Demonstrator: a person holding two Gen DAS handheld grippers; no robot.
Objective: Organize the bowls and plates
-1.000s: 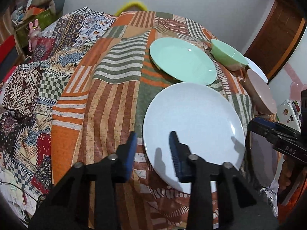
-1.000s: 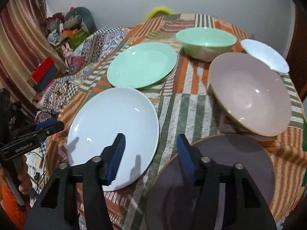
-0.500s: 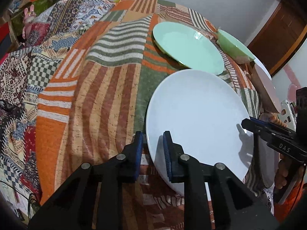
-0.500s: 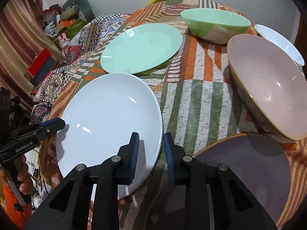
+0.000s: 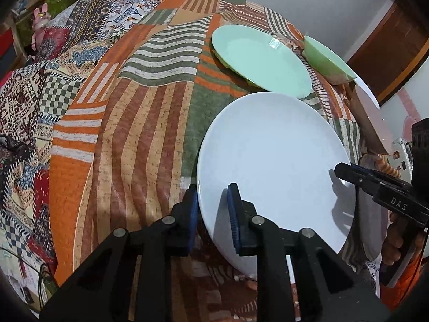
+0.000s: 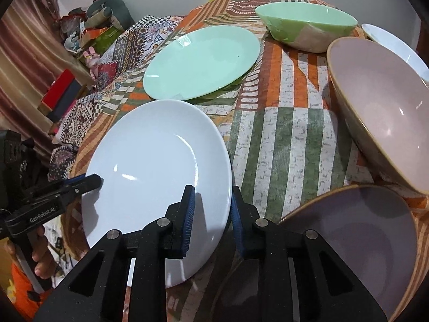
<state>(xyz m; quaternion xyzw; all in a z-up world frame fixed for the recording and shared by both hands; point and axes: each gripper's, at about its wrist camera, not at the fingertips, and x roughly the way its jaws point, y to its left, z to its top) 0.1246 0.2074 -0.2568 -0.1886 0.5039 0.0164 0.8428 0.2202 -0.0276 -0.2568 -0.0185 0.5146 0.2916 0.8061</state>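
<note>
- The white plate point(image 5: 270, 161) lies at the near edge of the worktop point(image 6: 281, 139), caught at two sides. The left gripper point(image 5: 213, 209) straddles its left rim, one finger below the edge and one over the face.
- The right gripper point(image 6: 210, 209) straddles the opposite rim, left finger over the plate, right finger outside it.
- Both sets of fingers stand narrowly apart with the rim between them; I cannot tell whether the pads actually press the plate.
- In the right wrist view the plate's right side looks raised off the cloth, the plate tilted.
- Plates, counted: three. The white one, a mint plate point(image 6: 201, 61) just beyond it, apart from it, and a grey-lilac plate point(image 6: 356, 241) at the near right corner.
- Bowls, counted: three. A green bowl point(image 6: 305, 26) at the far end, a pink bowl point(image 6: 383, 112) on the right, a white bowl point(image 6: 394, 45) behind the pink one, partly hidden by it.
- The grey-lilac plate sits just beside the right gripper's outer finger.
- A striped patchwork cloth point(image 5: 134, 123) covers the worktop.
- To the left, a bed with patterned covers point(image 5: 40, 94), and a cluttered corner with a small pink rabbit toy point(image 6: 92, 56).
</note>
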